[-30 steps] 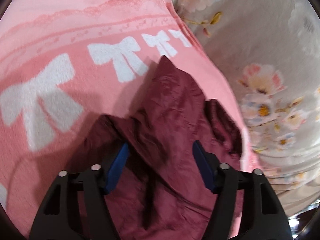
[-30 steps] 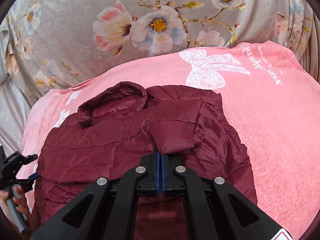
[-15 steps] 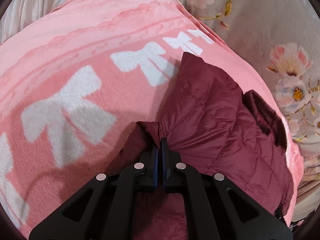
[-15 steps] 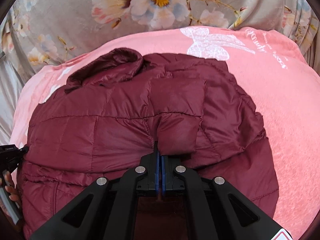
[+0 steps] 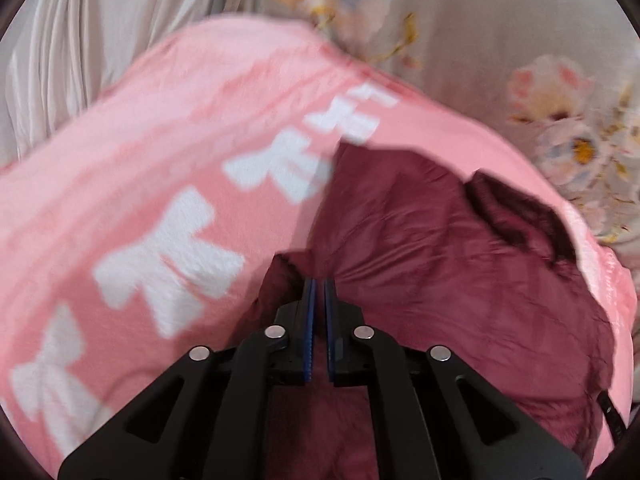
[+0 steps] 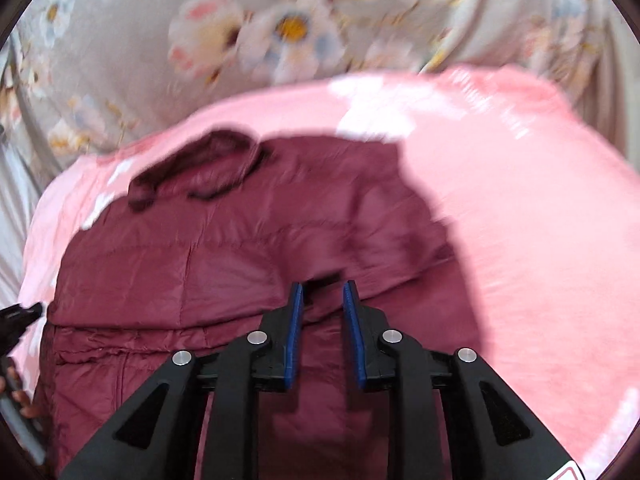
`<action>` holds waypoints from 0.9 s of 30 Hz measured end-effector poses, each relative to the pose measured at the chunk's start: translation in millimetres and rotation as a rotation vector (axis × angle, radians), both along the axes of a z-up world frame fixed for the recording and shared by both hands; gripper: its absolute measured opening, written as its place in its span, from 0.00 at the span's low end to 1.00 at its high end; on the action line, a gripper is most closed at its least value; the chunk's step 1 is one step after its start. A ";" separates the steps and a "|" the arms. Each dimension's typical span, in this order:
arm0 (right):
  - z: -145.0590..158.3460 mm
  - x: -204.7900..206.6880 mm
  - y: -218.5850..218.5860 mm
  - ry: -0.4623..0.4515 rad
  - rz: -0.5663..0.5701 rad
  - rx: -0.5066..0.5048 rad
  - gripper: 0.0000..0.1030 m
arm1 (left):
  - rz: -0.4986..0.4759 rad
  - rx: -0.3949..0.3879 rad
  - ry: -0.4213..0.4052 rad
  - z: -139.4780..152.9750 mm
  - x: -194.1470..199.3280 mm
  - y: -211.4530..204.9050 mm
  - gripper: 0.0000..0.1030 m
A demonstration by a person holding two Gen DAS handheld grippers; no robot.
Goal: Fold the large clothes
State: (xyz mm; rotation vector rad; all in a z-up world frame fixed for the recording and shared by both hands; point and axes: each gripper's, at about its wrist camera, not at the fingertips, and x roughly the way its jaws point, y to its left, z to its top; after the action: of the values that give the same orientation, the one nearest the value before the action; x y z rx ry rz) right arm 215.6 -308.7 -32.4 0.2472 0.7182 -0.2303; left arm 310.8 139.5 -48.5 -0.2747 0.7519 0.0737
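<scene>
A maroon quilted puffer jacket (image 6: 224, 264) lies on a pink blanket (image 6: 520, 240), its collar (image 6: 208, 160) at the far side. It also shows in the left wrist view (image 5: 460, 280). My left gripper (image 5: 319, 280) is shut on a fold of the jacket's left edge, with fabric bunched at its tips. My right gripper (image 6: 320, 288) stands slightly open over the jacket's middle, where the folded-in sleeve lies; nothing is between its pads. Both views are motion-blurred.
The pink blanket with white bows (image 5: 168, 264) lies on a grey floral bedsheet (image 6: 280, 32). The left gripper and the hand holding it show at the left edge of the right wrist view (image 6: 16, 320). Pale curtain folds (image 5: 80, 40) hang at far left.
My left gripper closed on the jacket's edge a second ago and still holds it. My right gripper has let go of the sleeve and opened slightly. Both cameras have pulled back.
</scene>
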 end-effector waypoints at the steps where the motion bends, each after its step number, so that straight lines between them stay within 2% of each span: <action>1: 8.3 -4.9 -0.3 -0.024 -0.010 -0.011 0.22 | -0.020 0.004 -0.034 14.9 -6.7 -4.4 0.06; 4: 23.9 4.7 8.9 -0.035 0.040 0.001 0.18 | -0.096 0.017 -0.093 49.4 -9.4 -30.1 0.06; 7: 27.7 27.3 30.6 -0.026 0.118 -0.002 0.14 | -0.167 0.013 -0.071 55.4 8.7 -64.4 0.06; 11: 9.7 58.1 53.2 0.038 0.177 -0.011 0.13 | -0.202 0.050 0.039 21.8 36.7 -99.7 0.06; 15: -18.8 72.8 60.7 0.121 0.184 -0.047 0.13 | -0.200 0.094 0.119 -17.4 45.9 -112.4 0.06; 22: -36.8 65.1 53.5 0.145 0.177 -0.014 0.10 | -0.223 0.103 0.108 -40.3 39.9 -109.5 0.06; 27: -38.5 65.4 62.2 0.151 0.170 -0.079 0.10 | -0.221 0.101 0.085 -44.1 37.6 -108.7 0.06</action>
State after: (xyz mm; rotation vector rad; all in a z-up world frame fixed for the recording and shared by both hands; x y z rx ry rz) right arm 281.0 -246.5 -70.9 0.0930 0.8730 -0.1152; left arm 348.3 30.8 -92.6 -0.0922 0.8557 -0.0862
